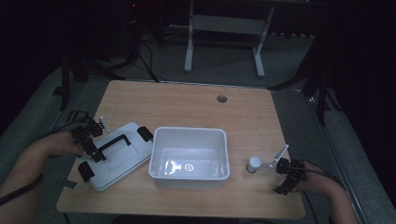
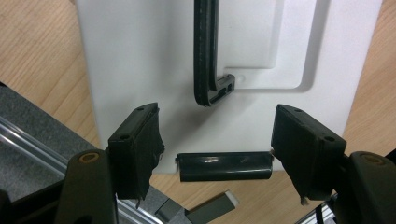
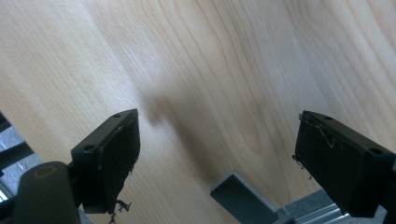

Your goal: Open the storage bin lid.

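Near the front left corner of the pale wooden tabletop, a flat white plastic lid with a black carrying handle and black end clips lies face up, its long axis running slantwise from the front edge up toward the middle, one short end pointing at the front left corner and the other at the bin beside it. Over that near short end hangs the left gripper, held in a hand whose forearm comes in from the front left. In the left gripper view its fingers stand apart, one on each side of the black clip at the lid's edge, with a gap to the clip on both sides, and the handle runs away straight ahead.

At the front right, the right gripper sits above bare wood close to the front edge, its fingers wide apart with nothing between them. Just beside it toward the middle stands a small white-capped jar. A deep white rectangular plastic bin sits open at the front middle, touching the lid's far corner. Farther back, a round cable hole marks the wood near the rear edge. Beyond lies a dim room with grey floor, white frame legs and cables.
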`<state>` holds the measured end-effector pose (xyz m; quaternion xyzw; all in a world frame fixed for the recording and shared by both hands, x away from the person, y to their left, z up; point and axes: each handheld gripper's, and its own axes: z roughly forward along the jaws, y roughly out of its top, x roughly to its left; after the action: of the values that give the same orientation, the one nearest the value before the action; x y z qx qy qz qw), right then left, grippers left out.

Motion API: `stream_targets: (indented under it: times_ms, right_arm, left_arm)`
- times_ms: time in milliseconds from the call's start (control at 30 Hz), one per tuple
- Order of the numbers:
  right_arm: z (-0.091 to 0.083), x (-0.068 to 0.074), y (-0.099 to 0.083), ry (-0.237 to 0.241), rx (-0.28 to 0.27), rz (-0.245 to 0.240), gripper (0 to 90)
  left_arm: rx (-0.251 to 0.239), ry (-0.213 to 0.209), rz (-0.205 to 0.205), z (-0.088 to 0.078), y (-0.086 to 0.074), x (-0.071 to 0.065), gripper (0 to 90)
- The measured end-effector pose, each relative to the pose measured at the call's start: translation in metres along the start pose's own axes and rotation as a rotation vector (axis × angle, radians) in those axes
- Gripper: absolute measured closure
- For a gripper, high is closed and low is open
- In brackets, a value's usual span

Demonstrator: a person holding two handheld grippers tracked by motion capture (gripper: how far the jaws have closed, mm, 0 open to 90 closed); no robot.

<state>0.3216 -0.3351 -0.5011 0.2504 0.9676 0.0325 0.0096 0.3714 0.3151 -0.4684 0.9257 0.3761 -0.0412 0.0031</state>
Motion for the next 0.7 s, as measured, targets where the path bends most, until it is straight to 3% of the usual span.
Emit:
stream_targets:
  times_ms: [67, 233, 433, 700]
  right_arm:
    - [-0.001, 0.0, 0.004, 0.005, 0.002, -0.039, 13.4]
    - [-0.003, 0.001, 0.013, -0.038, 0.005, -0.159, 14.2]
    - [-0.01, -0.005, 0.026, -0.044, 0.015, -0.207, 17.8]
    - [-0.016, -0.011, 0.043, -0.024, 0.002, -0.215, 18.6]
  left_arm:
    - [0.004, 0.0, -0.001, 0.001, 0.0, 0.0, 32.2]
    - [0.006, -0.001, 0.001, 0.0, 0.002, -0.001, 32.2]
    - [0.008, -0.004, 0.003, -0.001, 0.002, -0.001, 32.2]
    - [0.025, -0.001, 0.012, 0.001, 0.002, -0.002, 32.3]
